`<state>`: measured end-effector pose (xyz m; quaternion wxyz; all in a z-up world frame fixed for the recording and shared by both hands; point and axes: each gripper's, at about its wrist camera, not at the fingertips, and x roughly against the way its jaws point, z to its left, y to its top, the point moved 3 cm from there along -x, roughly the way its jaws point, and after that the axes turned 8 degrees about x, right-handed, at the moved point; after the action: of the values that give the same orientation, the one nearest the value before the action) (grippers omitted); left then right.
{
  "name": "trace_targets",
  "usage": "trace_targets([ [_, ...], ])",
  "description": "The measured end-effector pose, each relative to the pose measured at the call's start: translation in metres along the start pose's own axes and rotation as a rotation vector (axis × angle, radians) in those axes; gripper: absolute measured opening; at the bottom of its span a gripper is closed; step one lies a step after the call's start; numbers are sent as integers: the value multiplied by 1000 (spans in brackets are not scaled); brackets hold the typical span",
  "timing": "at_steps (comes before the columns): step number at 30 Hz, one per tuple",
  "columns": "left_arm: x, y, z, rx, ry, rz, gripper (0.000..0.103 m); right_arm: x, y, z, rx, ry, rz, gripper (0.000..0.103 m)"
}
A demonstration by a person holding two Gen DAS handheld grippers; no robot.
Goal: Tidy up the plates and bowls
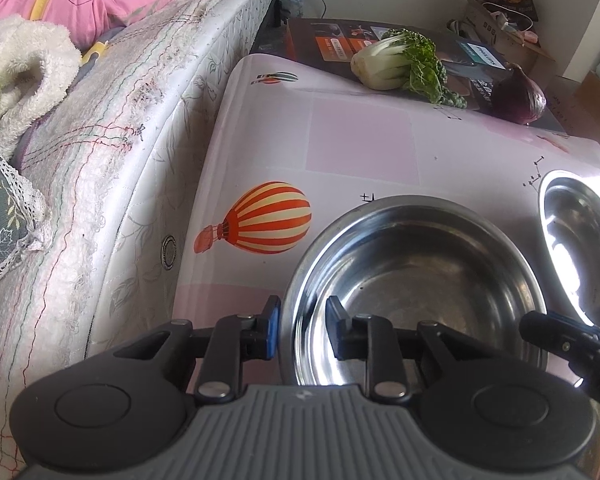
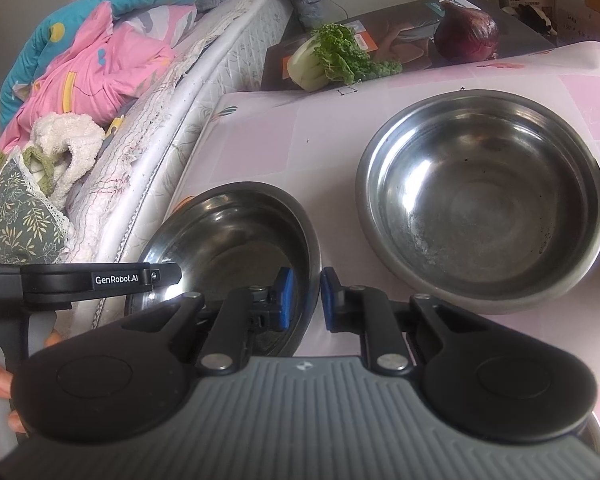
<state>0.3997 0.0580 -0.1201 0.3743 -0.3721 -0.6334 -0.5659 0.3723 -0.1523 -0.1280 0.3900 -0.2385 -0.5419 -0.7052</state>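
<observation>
My left jaws and right jaws each clench opposite rims of one steel bowl.
It sits on the pink worktop beside a larger steel bowl, near the bed.

Both grippers angled down (jaws clamped on bowl rims)

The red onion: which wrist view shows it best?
The right wrist view: the red onion sits whole and unblocked on the dark box past the pink table's far edge. The left wrist view shows the onion too, but darker and squeezed toward the right side.
</observation>
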Motion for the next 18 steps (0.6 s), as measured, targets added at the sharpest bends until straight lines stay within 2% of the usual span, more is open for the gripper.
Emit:
trace_targets([
  [18,19,-2,-4,-37,11,-53,25,14,5,4,36,-9,-41,14],
])
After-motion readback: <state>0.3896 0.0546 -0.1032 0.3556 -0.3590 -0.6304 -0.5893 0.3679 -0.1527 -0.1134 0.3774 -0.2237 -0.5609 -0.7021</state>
